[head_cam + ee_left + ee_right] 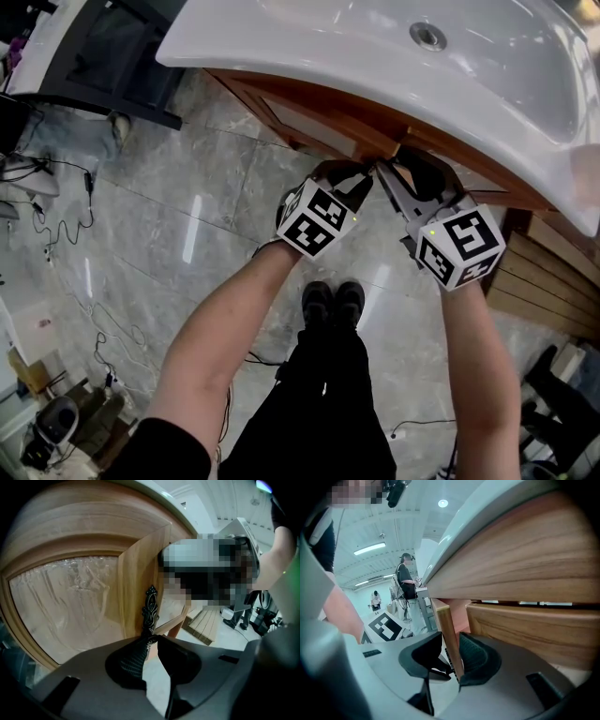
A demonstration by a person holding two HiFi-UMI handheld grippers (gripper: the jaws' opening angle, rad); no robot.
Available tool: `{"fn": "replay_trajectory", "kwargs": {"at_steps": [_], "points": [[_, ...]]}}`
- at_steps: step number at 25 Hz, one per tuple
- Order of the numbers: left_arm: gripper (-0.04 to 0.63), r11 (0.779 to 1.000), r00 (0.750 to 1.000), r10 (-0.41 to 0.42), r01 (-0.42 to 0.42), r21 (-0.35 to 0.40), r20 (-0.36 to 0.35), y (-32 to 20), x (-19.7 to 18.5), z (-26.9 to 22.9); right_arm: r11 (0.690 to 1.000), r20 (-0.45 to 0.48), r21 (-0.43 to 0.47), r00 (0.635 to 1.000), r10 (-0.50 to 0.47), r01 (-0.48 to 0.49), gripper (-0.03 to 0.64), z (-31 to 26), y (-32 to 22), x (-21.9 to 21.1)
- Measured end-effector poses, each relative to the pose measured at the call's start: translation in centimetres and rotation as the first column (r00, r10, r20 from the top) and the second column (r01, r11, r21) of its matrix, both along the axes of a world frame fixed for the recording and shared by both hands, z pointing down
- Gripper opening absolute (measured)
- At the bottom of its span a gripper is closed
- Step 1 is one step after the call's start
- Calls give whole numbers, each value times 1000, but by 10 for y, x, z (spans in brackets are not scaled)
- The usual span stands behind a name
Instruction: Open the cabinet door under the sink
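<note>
While the left gripper (150, 644) pinches the dark ornate metal handle (151, 607) of the ajar wooden cabinet door (138, 581) under the white sink (328, 52), the right gripper (452, 656) straddles its edge, jaws wide; next, probably a wider outward pull.

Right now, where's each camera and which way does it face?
Head view: on the person's head, facing down at sink and cabinet; arms, legs show.
Left gripper view: on left gripper, facing the handle, fingers shut on it.
Right gripper view: on right gripper, facing the door edge between open fingers.
Shared: both gripper views see that door.
</note>
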State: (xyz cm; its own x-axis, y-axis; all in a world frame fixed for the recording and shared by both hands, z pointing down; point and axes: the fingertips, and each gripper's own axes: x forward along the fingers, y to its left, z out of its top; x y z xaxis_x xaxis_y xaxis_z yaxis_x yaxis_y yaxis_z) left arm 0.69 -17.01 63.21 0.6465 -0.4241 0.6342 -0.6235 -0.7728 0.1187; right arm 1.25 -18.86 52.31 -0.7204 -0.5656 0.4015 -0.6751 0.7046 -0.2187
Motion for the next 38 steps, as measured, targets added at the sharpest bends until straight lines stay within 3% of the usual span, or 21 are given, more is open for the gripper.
{"fn": "replay_trajectory", "kwargs": {"at_steps": [7, 15, 29, 38], "points": [[83, 1000, 1000, 7, -7, 11, -2, 8, -4, -1, 998, -35, 42, 998, -52, 53, 107, -3, 10, -8], [89, 1000, 1000, -12, 12, 5, -9, 33, -20, -1, 984, -6, 21, 984, -176, 176, 103, -3, 40, -24], [92, 1000, 1000, 8, -8, 1, -2, 87, -65, 3, 987, 7, -10, 987, -163, 163, 104, 1, 104, -66], [94, 999, 999, 38, -38, -8, -16, 110, -113, -1, 984, 4, -51, 985, -172, 172, 104, -3, 131, -112]]}}
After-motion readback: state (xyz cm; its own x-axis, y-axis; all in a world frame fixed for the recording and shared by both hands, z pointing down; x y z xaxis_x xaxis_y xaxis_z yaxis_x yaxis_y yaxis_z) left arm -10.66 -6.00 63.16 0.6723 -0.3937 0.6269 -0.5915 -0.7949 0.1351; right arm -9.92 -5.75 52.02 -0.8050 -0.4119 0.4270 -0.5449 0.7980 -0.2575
